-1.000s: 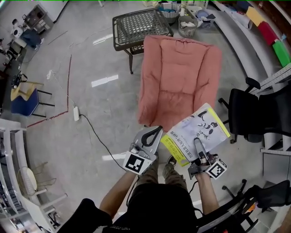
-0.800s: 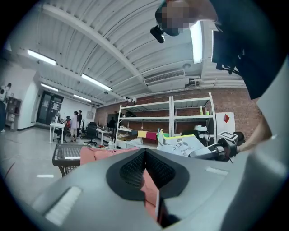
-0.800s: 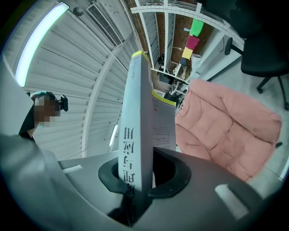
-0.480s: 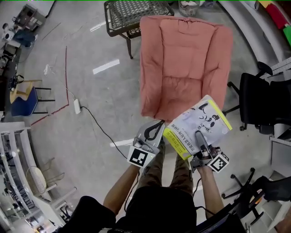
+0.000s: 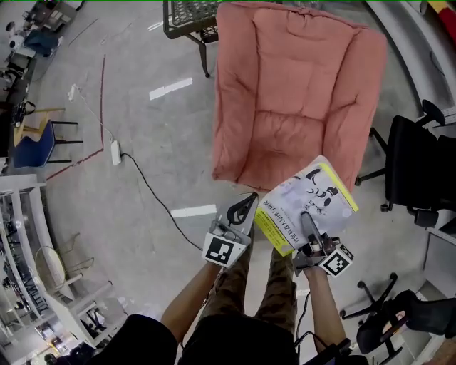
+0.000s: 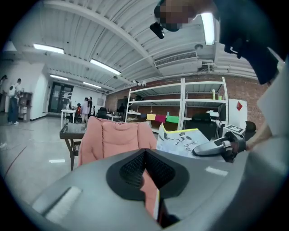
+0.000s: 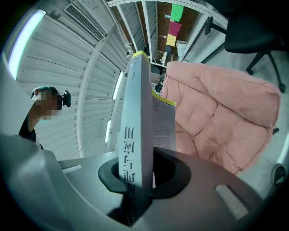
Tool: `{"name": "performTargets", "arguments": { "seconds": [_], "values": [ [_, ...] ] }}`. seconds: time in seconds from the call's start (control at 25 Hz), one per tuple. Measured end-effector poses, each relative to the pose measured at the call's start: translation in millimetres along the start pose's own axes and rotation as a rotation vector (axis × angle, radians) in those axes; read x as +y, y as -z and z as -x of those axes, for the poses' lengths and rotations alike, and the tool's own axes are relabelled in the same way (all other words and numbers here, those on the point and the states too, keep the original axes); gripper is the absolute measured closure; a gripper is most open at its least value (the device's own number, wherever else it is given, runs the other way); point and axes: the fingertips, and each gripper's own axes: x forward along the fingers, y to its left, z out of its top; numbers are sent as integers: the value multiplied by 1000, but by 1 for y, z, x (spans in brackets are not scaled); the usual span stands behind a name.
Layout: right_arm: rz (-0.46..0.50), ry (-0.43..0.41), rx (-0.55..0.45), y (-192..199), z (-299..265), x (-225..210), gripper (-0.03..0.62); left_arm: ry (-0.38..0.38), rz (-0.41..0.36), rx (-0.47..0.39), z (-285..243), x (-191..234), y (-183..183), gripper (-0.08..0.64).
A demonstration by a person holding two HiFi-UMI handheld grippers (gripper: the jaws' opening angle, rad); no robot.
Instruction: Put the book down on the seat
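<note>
– Grey concrete floor point(image 5: 142, 142) runs through this workshop, with a black cable point(image 5: 153, 196) trailing across it. What stands on it?

– Straight ahead of the person is a wide pink padded seat point(image 5: 299, 93). A dark mesh table point(image 5: 187, 18) stands behind its left corner. A black office chair point(image 5: 417, 171) is off to its right.

– Where is the book?

– The book point(image 5: 306, 203) is up in the air, just at the seat's front edge. Seen from above, its far corner overlaps the cushion, but I cannot tell whether they touch. Its cover is white with drawings and a yellow band, and it faces up.

– What holds it?

– The right gripper point(image 5: 306, 219) does. Its jaws are clamped on the book's near edge, one lying across the cover and the other underneath. Its own camera shows the spine pinched between the pads, with the pink seat beyond.

– And the other one?

– The left gripper point(image 5: 249, 200) is just beside the book, on its left and apart from it. Its jaws are drawn together to a point with only a thin slit, and nothing is between them. It points toward the seat's front edge.
</note>
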Motion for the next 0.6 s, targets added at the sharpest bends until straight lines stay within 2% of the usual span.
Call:
{"name": "performTargets", "arguments": {
  "seconds": [0.36,0.6],
  "values": [
    [-15,40,23,15,-4,-59,508,16,29,29,-14,-7,37,560],
    [-5,53,14,3,-16,-81,508,20,36,40,-23,0,54,560]
  ]
}}
